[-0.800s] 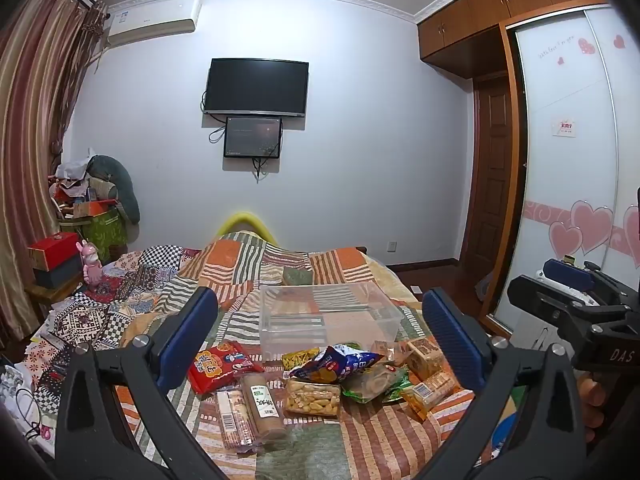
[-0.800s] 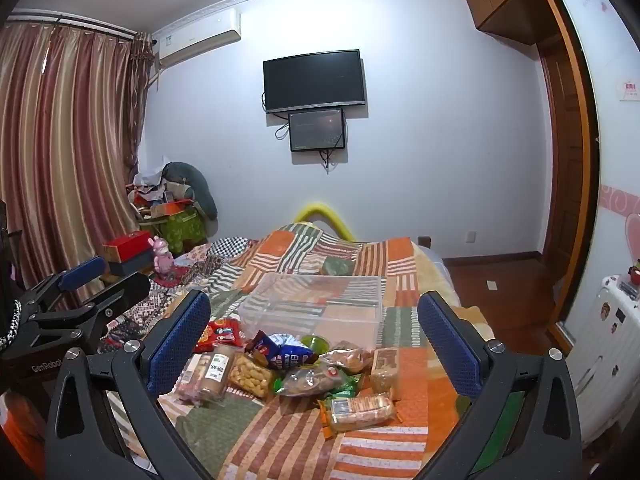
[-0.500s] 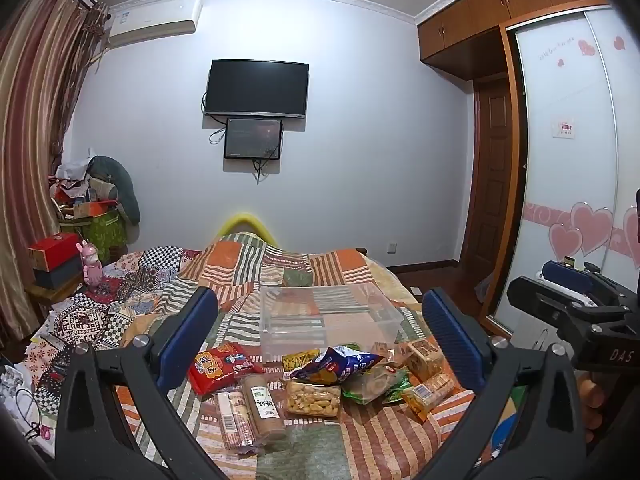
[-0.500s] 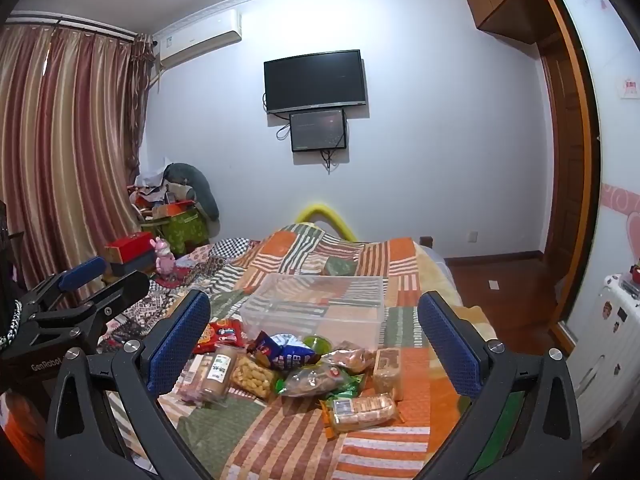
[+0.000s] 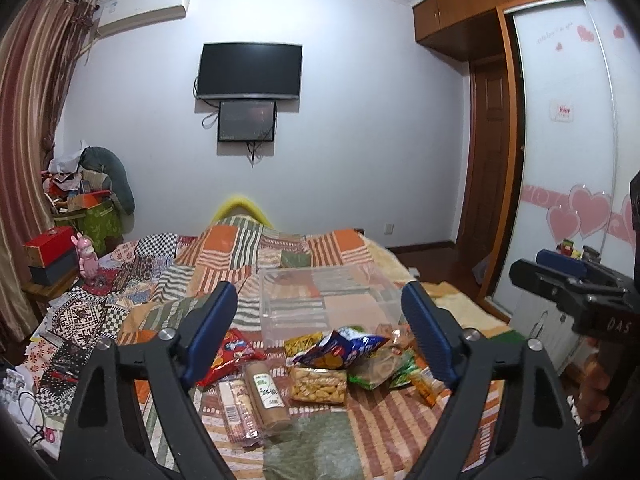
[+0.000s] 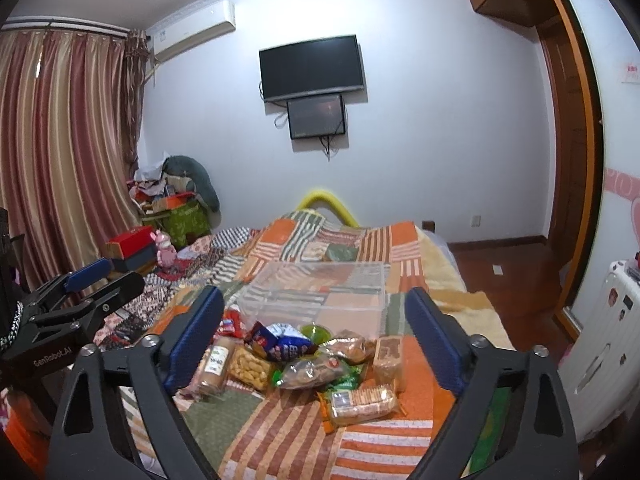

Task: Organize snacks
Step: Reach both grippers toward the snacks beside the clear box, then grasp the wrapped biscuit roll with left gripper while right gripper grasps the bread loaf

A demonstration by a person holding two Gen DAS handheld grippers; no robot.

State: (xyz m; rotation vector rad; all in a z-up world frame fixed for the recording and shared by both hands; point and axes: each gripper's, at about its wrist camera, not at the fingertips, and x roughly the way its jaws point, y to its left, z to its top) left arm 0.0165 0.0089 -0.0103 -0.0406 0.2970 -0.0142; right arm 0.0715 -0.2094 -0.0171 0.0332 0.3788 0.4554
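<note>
A pile of snack packs lies on the patchwork bed: a blue chip bag (image 5: 344, 346) (image 6: 280, 340), a red bag (image 5: 230, 356), a clear bag of yellow crackers (image 5: 318, 386) (image 6: 250, 364), a brown roll (image 5: 266, 394) (image 6: 214, 366) and a biscuit pack (image 6: 360, 398). A clear empty plastic bin (image 5: 328, 298) (image 6: 316, 292) stands just behind them. My left gripper (image 5: 320, 332) is open and empty, held above and short of the pile. My right gripper (image 6: 314, 332) is open and empty too, to the right of the left one.
The bed (image 6: 280, 436) has a striped quilt. A cluttered side table with a red box (image 5: 50, 240) stands on the left. A white suitcase (image 6: 604, 340) and the wardrobe doors (image 5: 568, 160) are on the right.
Both views have closed in slightly on the snack pile. Both grippers' jaws have narrowed a little but stay open.
</note>
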